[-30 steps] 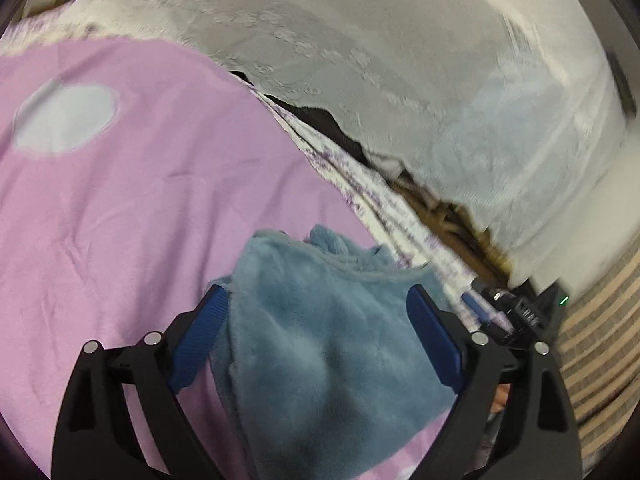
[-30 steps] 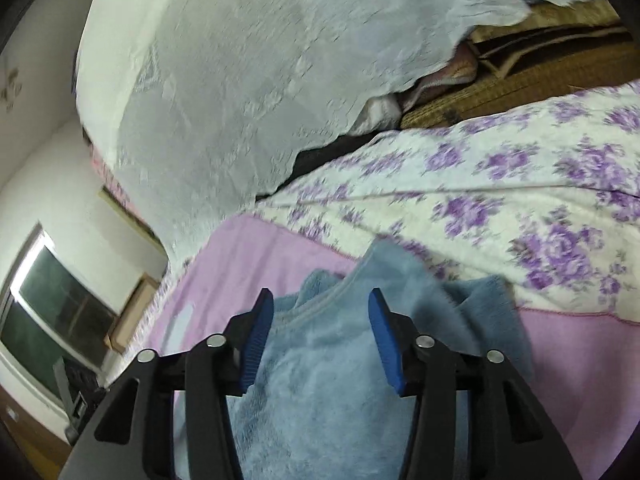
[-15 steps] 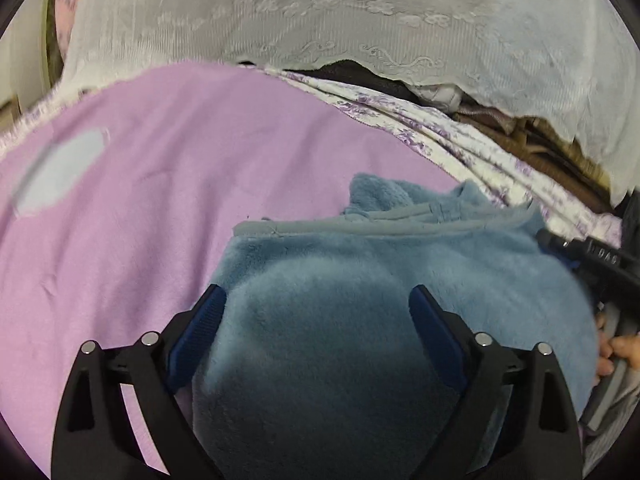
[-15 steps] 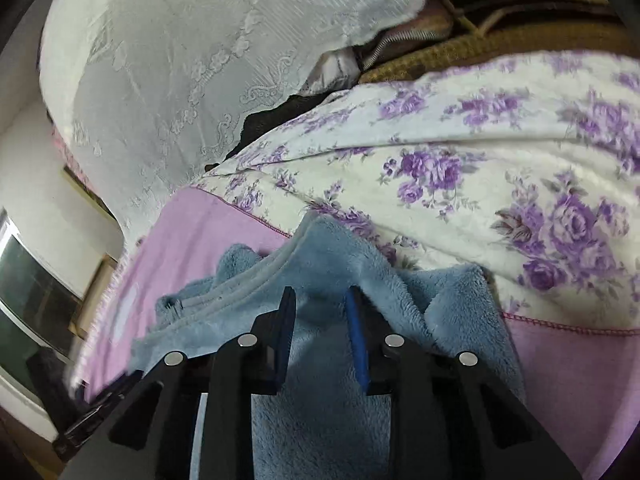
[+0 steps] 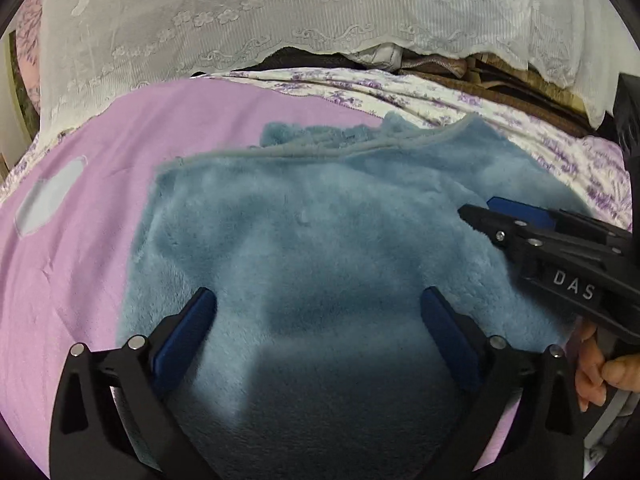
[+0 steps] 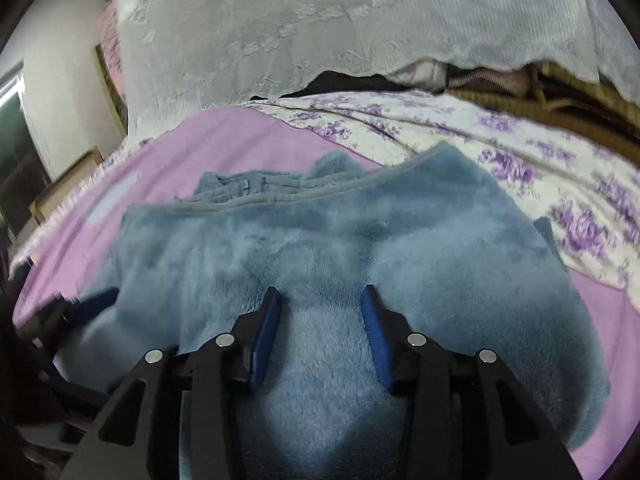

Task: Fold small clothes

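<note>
Lying on the pink sheet (image 5: 100,208), the blue fleece garment (image 5: 320,240) sits under both parted, empty tools.

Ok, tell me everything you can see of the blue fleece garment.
The blue fleece garment is a small, dusty-blue plush piece with a stitched, bound hem along its far edge and bunched folds beyond that hem. It lies spread, mostly flat, on the pink bedsheet, its far right corner reaching onto the purple-flowered cover. The left tongs stand wide open over its near part; the right tongs are parted above it, having just been opening. Neither grips it.
</note>
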{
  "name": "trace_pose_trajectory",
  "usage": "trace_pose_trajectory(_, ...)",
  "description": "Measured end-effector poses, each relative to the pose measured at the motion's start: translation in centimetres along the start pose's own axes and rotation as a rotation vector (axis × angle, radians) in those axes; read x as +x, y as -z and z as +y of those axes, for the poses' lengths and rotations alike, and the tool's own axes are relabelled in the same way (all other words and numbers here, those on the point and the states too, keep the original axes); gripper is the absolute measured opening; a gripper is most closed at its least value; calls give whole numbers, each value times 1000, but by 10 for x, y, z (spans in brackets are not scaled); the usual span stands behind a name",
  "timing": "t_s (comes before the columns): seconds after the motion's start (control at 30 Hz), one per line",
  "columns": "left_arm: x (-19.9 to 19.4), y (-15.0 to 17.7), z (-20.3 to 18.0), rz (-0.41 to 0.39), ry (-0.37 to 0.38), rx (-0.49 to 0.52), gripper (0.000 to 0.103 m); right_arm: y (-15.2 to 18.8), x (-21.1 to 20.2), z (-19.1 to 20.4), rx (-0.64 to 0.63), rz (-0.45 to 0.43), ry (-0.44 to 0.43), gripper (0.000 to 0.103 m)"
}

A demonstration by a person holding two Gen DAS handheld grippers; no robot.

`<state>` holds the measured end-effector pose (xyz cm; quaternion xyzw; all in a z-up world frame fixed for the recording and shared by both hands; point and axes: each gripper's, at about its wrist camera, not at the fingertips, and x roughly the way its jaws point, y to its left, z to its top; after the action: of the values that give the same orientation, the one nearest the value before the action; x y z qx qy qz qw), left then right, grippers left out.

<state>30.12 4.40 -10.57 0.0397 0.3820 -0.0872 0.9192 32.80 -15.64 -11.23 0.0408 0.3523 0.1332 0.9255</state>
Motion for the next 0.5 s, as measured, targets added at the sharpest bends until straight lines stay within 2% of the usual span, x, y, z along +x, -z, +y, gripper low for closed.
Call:
trace_pose_trajectory(0.13, -17, 6, 8, -32, 23, -29, 98, 10, -33, -3, 48, -72, 10, 42)
trace_pose_trajectory(0.2, -34, 12, 11, -58, 63, -45, 98, 20, -52, 1, 50, -97, 8, 43)
trace_pose_trajectory(0.27, -45, 18, 13, -71, 103, -61, 98, 31, -64, 3, 46, -88, 10, 44)
trace_pose_trajectory(0.33, -45, 24, 10, -48, 125, -59, 98, 46, -62, 9, -3, -23, 48, 47)
trace_pose_trajectory(0.43, -25, 29, -4, 21, 68, 3, 99, 54, -49, 14, -51, 26, 80, 49)
trace_pose_trajectory(0.5, -25, 30, -9, 17, 39, 30, 99, 54, -48, 15, -63, 32, 95, 49)
